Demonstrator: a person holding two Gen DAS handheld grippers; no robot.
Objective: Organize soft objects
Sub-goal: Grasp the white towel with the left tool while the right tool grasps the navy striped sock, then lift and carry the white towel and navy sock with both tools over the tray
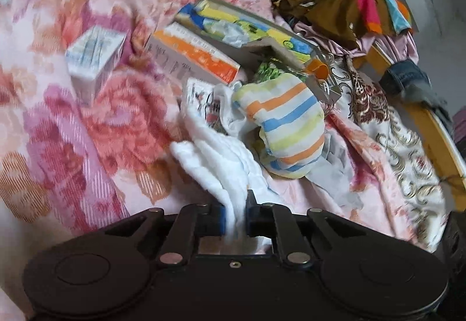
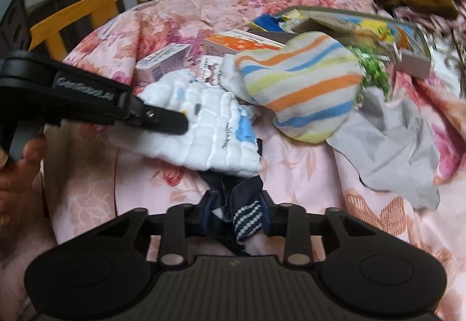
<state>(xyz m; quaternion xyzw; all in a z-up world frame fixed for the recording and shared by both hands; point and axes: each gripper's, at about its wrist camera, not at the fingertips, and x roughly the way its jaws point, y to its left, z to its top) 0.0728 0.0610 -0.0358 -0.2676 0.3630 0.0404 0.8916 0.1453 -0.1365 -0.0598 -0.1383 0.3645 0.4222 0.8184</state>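
**Both claws loaded, sorting under way**

Our left claw [image 1: 235, 217] is clamped on the white quilted cloth [image 2: 209, 128], lifted over the bed [image 2: 305, 175]. Our right claw [image 2: 234, 217] grips the navy dotted cloth [image 2: 246, 219]. We judge the pickup done; next, each needs a separate spot, clear of the striped cloth [image 2: 303, 88].

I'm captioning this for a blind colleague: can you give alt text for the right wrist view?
The right gripper pinches a dark navy dotted cloth above a pink floral bedspread. At left, the left gripper grips a white quilted cloth; behind lies a striped pastel cloth bundle.
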